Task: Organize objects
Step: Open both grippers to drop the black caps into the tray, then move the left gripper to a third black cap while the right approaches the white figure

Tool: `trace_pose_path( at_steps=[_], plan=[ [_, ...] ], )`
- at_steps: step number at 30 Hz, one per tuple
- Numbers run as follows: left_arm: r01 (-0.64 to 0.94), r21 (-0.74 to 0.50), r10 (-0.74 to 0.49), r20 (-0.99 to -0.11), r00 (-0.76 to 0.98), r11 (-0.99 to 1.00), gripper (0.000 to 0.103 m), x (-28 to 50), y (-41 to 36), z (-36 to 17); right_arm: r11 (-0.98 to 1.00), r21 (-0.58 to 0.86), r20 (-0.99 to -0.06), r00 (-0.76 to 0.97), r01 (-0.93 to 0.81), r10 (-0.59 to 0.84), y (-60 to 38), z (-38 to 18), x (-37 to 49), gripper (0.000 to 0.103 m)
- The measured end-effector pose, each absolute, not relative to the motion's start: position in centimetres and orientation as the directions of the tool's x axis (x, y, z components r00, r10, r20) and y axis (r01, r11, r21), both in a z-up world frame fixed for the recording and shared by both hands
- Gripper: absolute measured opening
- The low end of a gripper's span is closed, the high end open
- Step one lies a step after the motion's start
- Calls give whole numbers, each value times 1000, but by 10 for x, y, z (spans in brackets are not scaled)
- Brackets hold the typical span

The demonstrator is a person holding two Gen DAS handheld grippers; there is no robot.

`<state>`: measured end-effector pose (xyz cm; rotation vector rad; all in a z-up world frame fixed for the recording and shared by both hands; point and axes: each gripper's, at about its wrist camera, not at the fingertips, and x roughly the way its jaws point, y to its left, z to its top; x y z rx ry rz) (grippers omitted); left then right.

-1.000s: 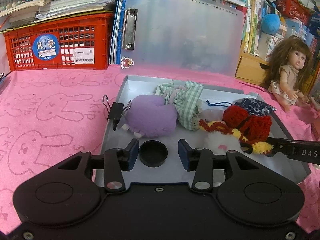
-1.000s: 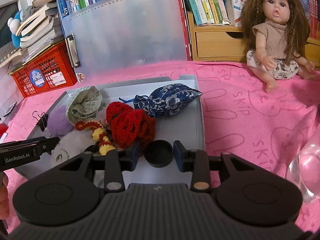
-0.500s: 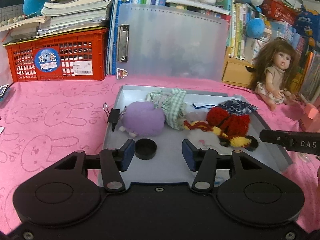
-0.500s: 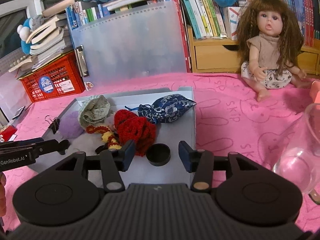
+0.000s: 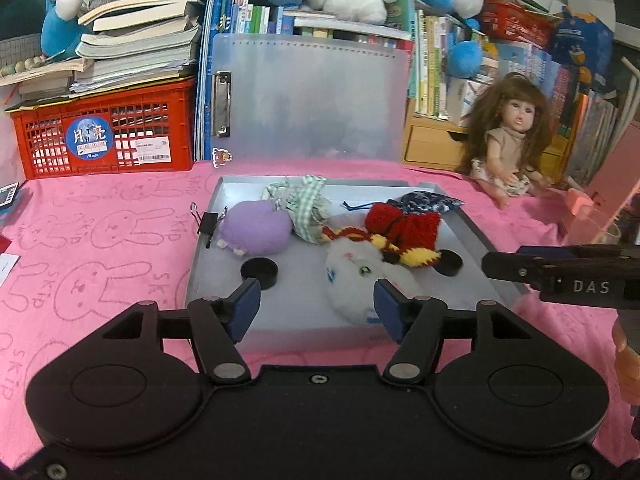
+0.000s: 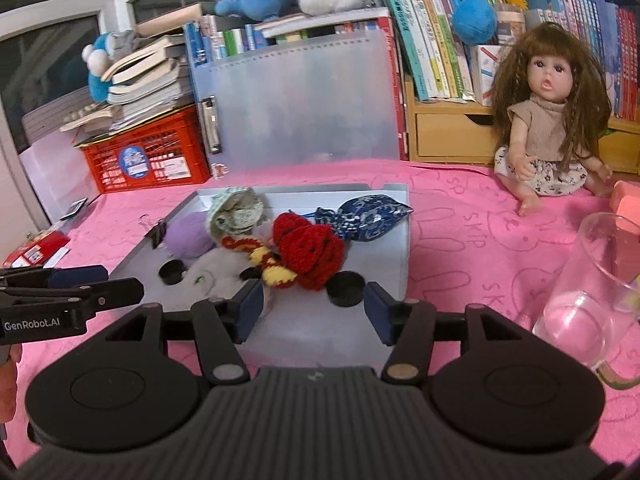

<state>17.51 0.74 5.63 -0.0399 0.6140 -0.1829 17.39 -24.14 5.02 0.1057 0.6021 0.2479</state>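
Note:
A grey tray (image 5: 280, 304) (image 6: 400, 256) on the pink cloth holds a purple plush (image 5: 256, 229), a green checked pouch (image 5: 306, 206), a white plush cat (image 5: 360, 276), a red and yellow knitted toy (image 5: 404, 232) (image 6: 310, 250), a blue patterned pouch (image 6: 366, 218) and two black caps (image 5: 260, 273) (image 6: 346, 289). A black binder clip (image 5: 208, 222) sits on the tray's left rim. My left gripper (image 5: 316, 306) is open and empty, above the tray's near edge. My right gripper (image 6: 314, 308) is open and empty, just behind the right cap.
A doll (image 6: 550, 120) sits at the back right. A clear glass cup (image 6: 588, 300) stands right of the tray. A red crate (image 5: 104, 136) with books, a frosted clipboard (image 5: 308, 100) and bookshelves line the back.
Both grippers have pulled back and up from the tray and opened wider. Each left a black cap lying on the tray.

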Motion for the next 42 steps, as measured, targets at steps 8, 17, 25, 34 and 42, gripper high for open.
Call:
trace_pose_path(
  at_steps=[8,17,25,34,42],
  plan=[
    [196,-97,-217,-538,815,976,66,135,4,63,956,153,-534,793,-251,293,-234,52,151,72],
    [179,-114,-212,-507,835,977,68,95,8,58,941,155,-530,779,-300,335,-227,48,130,76],
    [151,-114,-188,-498,847,982,73,61,15,45,928,110,-532,767,-356,358,-214,40,110,81],
    [97,-85,-126,-474,872,992,85,25,23,27,916,97,-556,742,-390,374,-200,26,103,82],
    [30,-64,-58,-496,866,998,85,12,35,9,909,55,-571,734,-413,367,-186,15,99,83]
  ],
)
